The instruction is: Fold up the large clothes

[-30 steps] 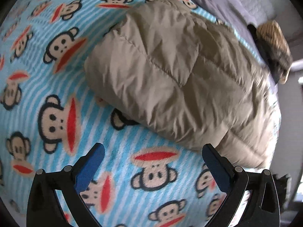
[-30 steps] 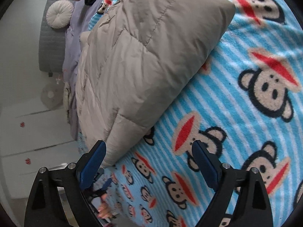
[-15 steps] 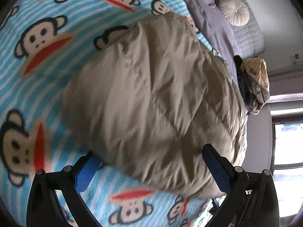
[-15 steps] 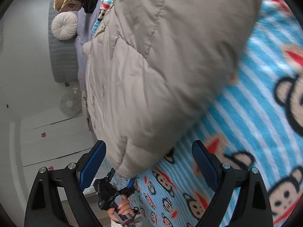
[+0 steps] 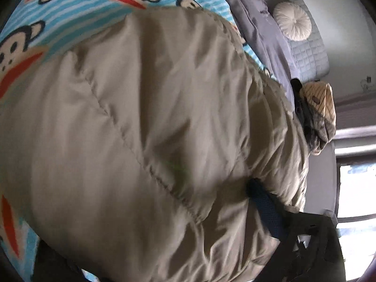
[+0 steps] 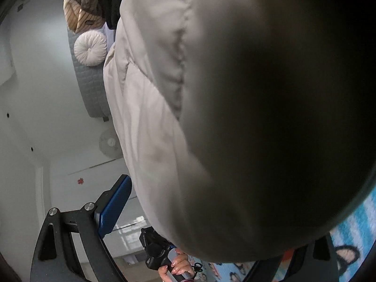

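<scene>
A beige puffy jacket [image 5: 145, 141] lies folded on a bed covered by a blue striped monkey-print blanket [image 5: 77, 7], and it fills most of both views. The left hand-held gripper [image 5: 164, 246] is pushed in under the jacket's edge; only its right blue finger [image 5: 265, 211] shows, so how far it is open cannot be told. The right hand-held gripper [image 6: 199, 223] has its left blue finger [image 6: 112, 209] beside the jacket [image 6: 152, 117], the other hidden; its opening cannot be told either. A round white cushion [image 5: 292, 21] sits by the headboard.

no readable text, labels, brands or numbers show in either wrist view.
</scene>
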Demonstrator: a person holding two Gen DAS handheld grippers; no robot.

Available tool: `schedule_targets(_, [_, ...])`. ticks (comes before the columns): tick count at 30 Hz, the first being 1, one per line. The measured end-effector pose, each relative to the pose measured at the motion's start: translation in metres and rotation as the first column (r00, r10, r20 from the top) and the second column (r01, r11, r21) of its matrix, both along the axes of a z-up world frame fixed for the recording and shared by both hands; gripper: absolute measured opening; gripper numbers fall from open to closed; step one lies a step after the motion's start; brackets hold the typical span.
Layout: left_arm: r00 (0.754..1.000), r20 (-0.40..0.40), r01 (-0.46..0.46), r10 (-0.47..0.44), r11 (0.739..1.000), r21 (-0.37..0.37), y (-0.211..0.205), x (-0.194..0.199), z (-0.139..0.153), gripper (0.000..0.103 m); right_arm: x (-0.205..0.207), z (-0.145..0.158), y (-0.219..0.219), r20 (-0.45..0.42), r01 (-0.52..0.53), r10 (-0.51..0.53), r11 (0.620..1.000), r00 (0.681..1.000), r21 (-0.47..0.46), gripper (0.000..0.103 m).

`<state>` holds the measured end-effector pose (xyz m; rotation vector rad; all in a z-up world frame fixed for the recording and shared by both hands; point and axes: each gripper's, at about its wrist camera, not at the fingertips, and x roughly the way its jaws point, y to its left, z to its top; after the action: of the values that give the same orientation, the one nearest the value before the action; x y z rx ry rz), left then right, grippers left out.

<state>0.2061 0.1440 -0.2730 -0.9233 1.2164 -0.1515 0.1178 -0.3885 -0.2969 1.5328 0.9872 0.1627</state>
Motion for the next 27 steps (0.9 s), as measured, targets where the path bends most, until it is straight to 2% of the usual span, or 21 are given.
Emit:
schedule_targets(1, [1.000, 0.004, 0.002, -0.001, 1.000, -0.029, 0.002, 0.001, 0.001, 0.055, 0.000, 0.002, 0.001, -0.007, 0.004, -0.004, 1.000, 1.000, 0.007, 0.092])
schedule_targets(2, [1.000, 0.011, 0.002, -0.001, 0.999, -0.050, 0.002, 0.000, 0.003, 0.046, -0.001, 0.004, 0.001, -0.013, 0.006, -0.006, 1.000, 1.000, 0.009, 0.087])
schedule_targets(3, [1.000, 0.023, 0.006, -0.004, 0.998, -0.061, 0.005, -0.002, 0.006, 0.036, -0.001, 0.007, 0.002, -0.028, 0.005, -0.005, 1.000, 1.000, -0.001, 0.077])
schedule_targets(4, [0.999, 0.039, 0.021, -0.018, 0.998, -0.052, 0.005, -0.001, 0.013, 0.029, 0.000, 0.009, 0.003, -0.044, -0.003, 0.003, 1.000, 0.999, -0.016, 0.071])
schedule_targets(5, [0.998, 0.053, 0.033, -0.030, 0.999, -0.043, 0.004, -0.001, 0.019, 0.026, 0.000, 0.011, 0.003, -0.049, -0.008, 0.007, 1.000, 0.999, -0.027, 0.054])
schedule_targets(6, [0.997, 0.064, 0.040, -0.038, 0.998, -0.038, 0.003, -0.003, 0.024, 0.023, 0.002, 0.014, 0.004, -0.050, -0.016, 0.014, 0.999, 0.999, -0.040, 0.042])
schedule_targets(9, [0.992, 0.115, 0.061, -0.058, 0.998, -0.029, 0.003, -0.006, 0.047, 0.021, 0.008, 0.030, 0.008, -0.027, -0.045, 0.042, 0.995, 0.999, -0.093, 0.028])
schedule_targets(14, [0.975, 0.201, 0.108, -0.099, 0.994, -0.033, 0.009, -0.020, 0.087, 0.019, 0.006, 0.061, 0.013, 0.047, -0.075, 0.080, 0.991, 0.996, -0.112, 0.023])
schedule_targets(17, [0.969, 0.207, 0.144, -0.134, 0.989, -0.032, 0.015, -0.037, 0.102, 0.019, -0.008, 0.076, 0.017, 0.057, -0.107, 0.114, 0.986, 0.992, -0.126, 0.022])
schedule_targets(22, [0.966, 0.157, 0.213, -0.204, 0.976, -0.041, 0.023, -0.086, 0.106, 0.019, -0.047, 0.081, 0.019, 0.031, -0.153, 0.158, 0.982, 0.987, -0.114, 0.022])
schedule_targets(27, [0.963, 0.045, 0.266, -0.264, 0.964, -0.030, 0.031, -0.152, 0.084, 0.019, -0.107, 0.069, 0.028, -0.026, -0.194, 0.192, 0.977, 0.981, -0.084, 0.022])
